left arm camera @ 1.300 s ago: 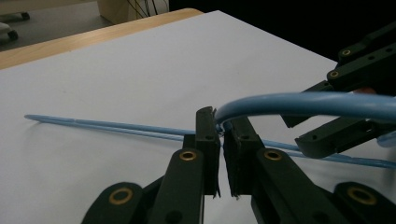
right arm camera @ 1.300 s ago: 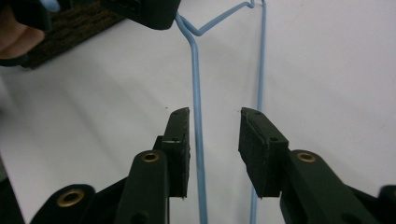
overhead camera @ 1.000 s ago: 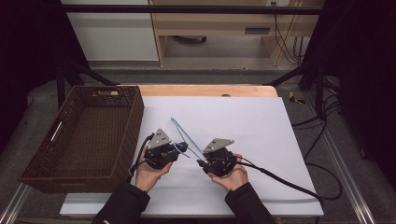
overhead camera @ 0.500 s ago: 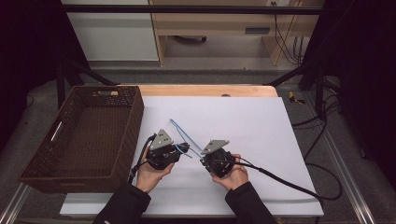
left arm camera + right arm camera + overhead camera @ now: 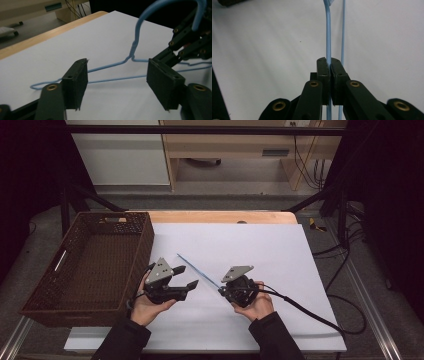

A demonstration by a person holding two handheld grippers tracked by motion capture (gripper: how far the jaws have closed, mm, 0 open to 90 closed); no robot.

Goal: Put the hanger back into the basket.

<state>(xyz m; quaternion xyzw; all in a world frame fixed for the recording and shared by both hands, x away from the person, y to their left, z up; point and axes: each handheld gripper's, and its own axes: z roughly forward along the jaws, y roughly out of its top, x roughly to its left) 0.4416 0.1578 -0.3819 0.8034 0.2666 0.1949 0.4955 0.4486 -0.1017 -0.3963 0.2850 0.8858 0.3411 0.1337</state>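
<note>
A white sheet (image 5: 260, 255) covers most of the wooden table (image 5: 220, 216), leaving a strip of bare wood along the far edge. At the table's left edge sits a dark woven basket (image 5: 40, 295), empty as far as the high view shows, probably where things are meant to end up.

The blue wire hanger (image 5: 117, 63) is over the near middle of the sheet, between the two hands. In the high view it reads as a thin blue line running from the right gripper (image 5: 223, 291) towards the far left. The right gripper's jaws are pressed together on one of its wires, as the right gripper view makes plain (image 5: 328, 65), with a second wire running just beside the jaws on their right. That pinch seems to keep the hanger up off the sheet and steady, so that the other hand can reach it.

The left gripper (image 5: 187, 277) sits near the basket's near right corner, jaws spread wide and holding nothing. In its own view the hanger's shoulder and lower bar cross the gap between the pads (image 5: 76, 86), farther off, and the hook curls up to the right; it looks lined up to take a second hold.

Beyond the table are a grey floor, pale cabinets and trailing cables.
</note>
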